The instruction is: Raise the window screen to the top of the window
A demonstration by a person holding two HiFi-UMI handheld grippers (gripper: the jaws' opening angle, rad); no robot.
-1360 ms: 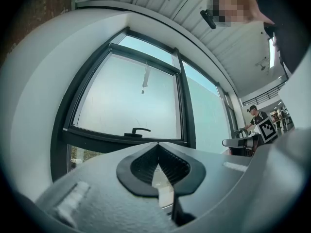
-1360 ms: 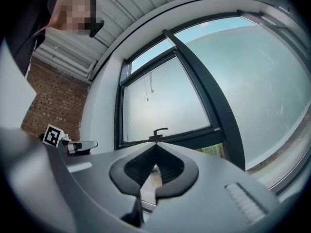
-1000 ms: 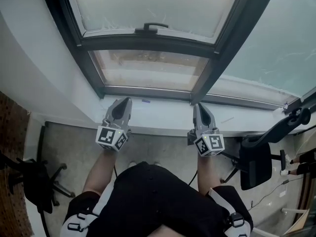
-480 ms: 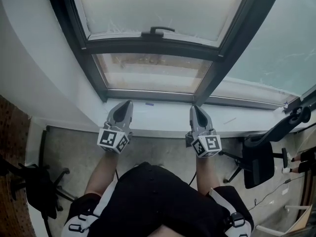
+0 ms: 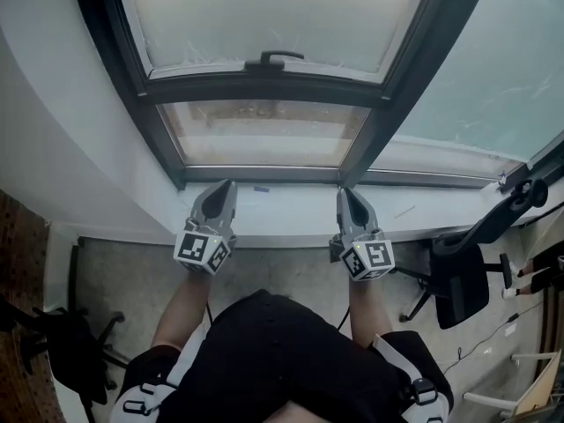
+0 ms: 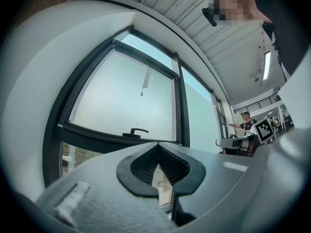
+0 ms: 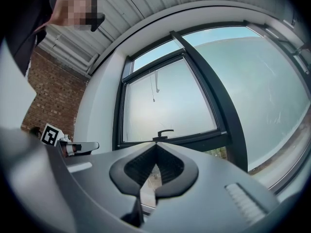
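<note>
The window screen (image 5: 273, 11) is a pale mesh panel that fills the upper part of the middle window. Its dark bottom bar (image 5: 264, 88) carries a black handle (image 5: 275, 58); the same handle (image 6: 138, 131) (image 7: 164, 133) shows in both gripper views. Below the bar is bare glass (image 5: 263, 132). My left gripper (image 5: 227, 186) and right gripper (image 5: 342, 192) hover side by side over the white sill (image 5: 286, 211), below the bar and apart from it. Both point at the window. Both are shut and hold nothing; the closed tips of the left gripper (image 6: 157, 144) and the right gripper (image 7: 156, 144) touch.
A dark mullion (image 5: 397, 86) separates this window from a second pane at the right. A black office chair (image 5: 458, 280) stands at the right of the sill and another chair (image 5: 70, 342) at the lower left. A thin pull cord (image 6: 145, 79) hangs before the screen. A person (image 6: 245, 125) stands far off.
Both grippers have edged a little closer to the window frame over the sill. Their jaws stayed shut. The screen bar has not moved.
</note>
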